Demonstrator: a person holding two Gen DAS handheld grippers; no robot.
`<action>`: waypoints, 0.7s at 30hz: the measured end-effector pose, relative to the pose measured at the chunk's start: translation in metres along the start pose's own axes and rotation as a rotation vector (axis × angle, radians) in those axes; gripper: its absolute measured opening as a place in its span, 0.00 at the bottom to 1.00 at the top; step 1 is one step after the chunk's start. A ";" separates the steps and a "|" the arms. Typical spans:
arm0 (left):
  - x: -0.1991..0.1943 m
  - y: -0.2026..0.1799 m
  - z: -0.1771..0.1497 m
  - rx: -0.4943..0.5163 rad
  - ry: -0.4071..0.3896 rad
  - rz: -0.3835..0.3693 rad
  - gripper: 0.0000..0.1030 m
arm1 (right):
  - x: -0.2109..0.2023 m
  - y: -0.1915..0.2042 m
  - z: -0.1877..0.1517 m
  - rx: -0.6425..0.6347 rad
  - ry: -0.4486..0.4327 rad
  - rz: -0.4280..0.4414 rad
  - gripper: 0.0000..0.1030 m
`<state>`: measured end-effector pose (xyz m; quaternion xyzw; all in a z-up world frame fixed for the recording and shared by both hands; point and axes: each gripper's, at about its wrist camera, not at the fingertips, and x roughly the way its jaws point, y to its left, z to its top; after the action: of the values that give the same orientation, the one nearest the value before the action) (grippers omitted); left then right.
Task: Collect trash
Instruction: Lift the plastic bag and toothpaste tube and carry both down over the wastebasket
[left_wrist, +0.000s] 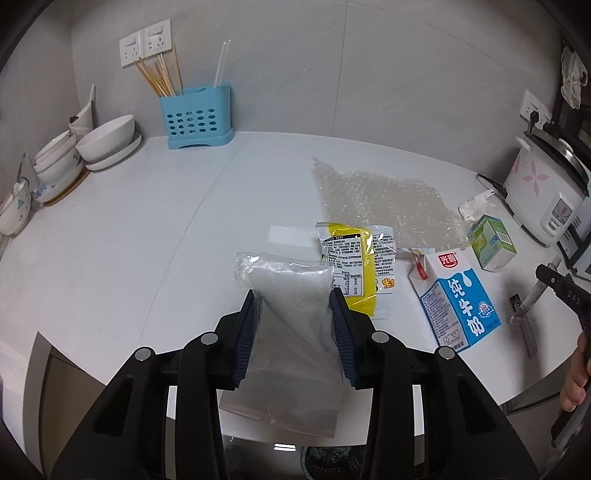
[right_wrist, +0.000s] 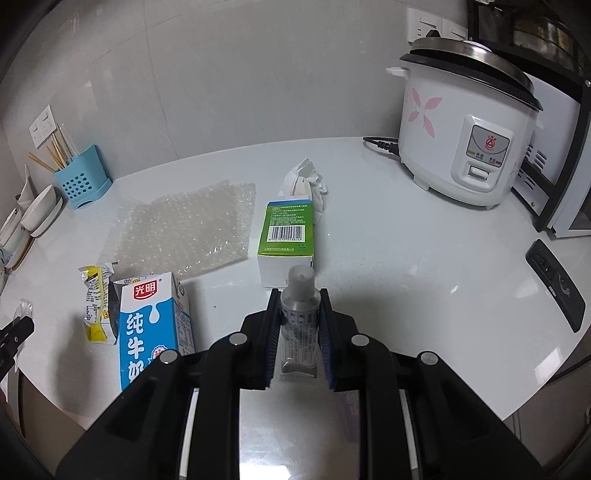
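Right gripper clamps a capped grey tube, with a green box just beyond the jaws and a milk carton to their left.

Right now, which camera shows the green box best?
The right wrist view: the green box lies near centre, its barcode face fully visible, just beyond the tube's cap. In the left wrist view the same box is small, warped, near the right edge.

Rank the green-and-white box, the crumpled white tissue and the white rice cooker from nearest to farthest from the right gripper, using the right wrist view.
1. Green-and-white box: just ahead of the right gripper.
2. Crumpled white tissue: behind the box.
3. White rice cooker: back right, by the wall.
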<state>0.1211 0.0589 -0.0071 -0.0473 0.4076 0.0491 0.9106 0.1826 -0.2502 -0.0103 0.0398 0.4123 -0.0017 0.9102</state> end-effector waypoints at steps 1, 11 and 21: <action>-0.003 -0.001 -0.001 0.002 -0.003 0.000 0.37 | -0.003 0.000 -0.001 0.000 -0.006 0.003 0.18; -0.034 -0.012 -0.013 0.013 -0.038 -0.023 0.37 | -0.042 0.002 -0.011 -0.012 -0.068 0.021 0.18; -0.075 -0.027 -0.047 0.017 -0.074 -0.091 0.37 | -0.093 0.013 -0.051 -0.056 -0.138 0.091 0.18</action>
<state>0.0404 0.0226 0.0193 -0.0561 0.3715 0.0061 0.9267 0.0833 -0.2359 0.0275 0.0326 0.3464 0.0483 0.9363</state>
